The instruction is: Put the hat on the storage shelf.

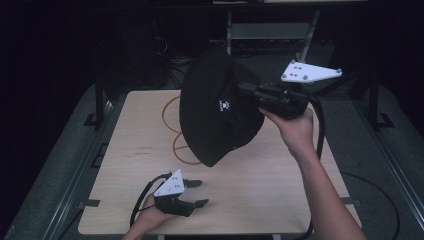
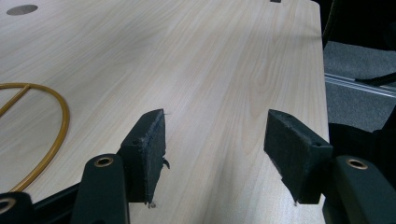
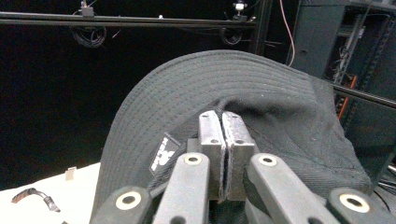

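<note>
A black bucket hat [image 1: 217, 107] with a small white logo hangs in the air above the wooden table [image 1: 140, 165]. My right gripper [image 1: 245, 90] is shut on the hat's fabric at its right side, and a hand holds that gripper up. In the right gripper view the jaws [image 3: 222, 140] are pressed together on the hat [image 3: 261, 98] where brim meets crown. My left gripper [image 1: 200, 193] rests low near the table's front edge, open, nothing between its pads [image 2: 149, 149]; bare wood lies between the jaws [image 2: 215, 140].
A yellow ring pattern [image 1: 172, 120] lies on the table behind and below the hat; part of it [image 2: 56, 130] curves at the left of the left gripper view. Metal rails [image 1: 385, 150] and dark floor flank the table. A black frame [image 3: 140, 21] with cables stands behind.
</note>
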Action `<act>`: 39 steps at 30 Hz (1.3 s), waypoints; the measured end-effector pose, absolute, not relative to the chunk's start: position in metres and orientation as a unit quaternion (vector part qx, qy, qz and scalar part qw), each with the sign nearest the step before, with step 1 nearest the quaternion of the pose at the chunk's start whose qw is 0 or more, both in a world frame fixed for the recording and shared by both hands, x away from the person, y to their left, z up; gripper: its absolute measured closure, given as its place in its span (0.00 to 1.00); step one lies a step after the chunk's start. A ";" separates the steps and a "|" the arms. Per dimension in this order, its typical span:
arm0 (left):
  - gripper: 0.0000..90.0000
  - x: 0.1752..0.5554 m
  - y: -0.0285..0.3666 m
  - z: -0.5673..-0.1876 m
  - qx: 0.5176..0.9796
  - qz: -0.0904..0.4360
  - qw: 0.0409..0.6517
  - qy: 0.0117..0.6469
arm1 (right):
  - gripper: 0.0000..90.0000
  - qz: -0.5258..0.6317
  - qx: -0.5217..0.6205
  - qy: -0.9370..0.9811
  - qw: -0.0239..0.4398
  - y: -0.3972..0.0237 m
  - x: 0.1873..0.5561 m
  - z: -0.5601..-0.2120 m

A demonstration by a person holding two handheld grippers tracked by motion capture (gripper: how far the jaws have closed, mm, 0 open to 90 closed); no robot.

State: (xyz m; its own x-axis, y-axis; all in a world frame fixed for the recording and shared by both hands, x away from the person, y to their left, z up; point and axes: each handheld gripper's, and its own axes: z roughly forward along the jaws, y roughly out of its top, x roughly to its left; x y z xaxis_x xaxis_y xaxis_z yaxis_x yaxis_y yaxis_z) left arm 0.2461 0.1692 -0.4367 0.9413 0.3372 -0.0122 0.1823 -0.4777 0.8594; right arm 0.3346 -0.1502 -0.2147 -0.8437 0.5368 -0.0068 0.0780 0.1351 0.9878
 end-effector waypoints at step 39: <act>0.44 0.245 0.165 -0.440 0.865 0.084 0.477 0.133 | 0.98 0.601 0.199 0.761 0.141 -0.071 0.391 -0.195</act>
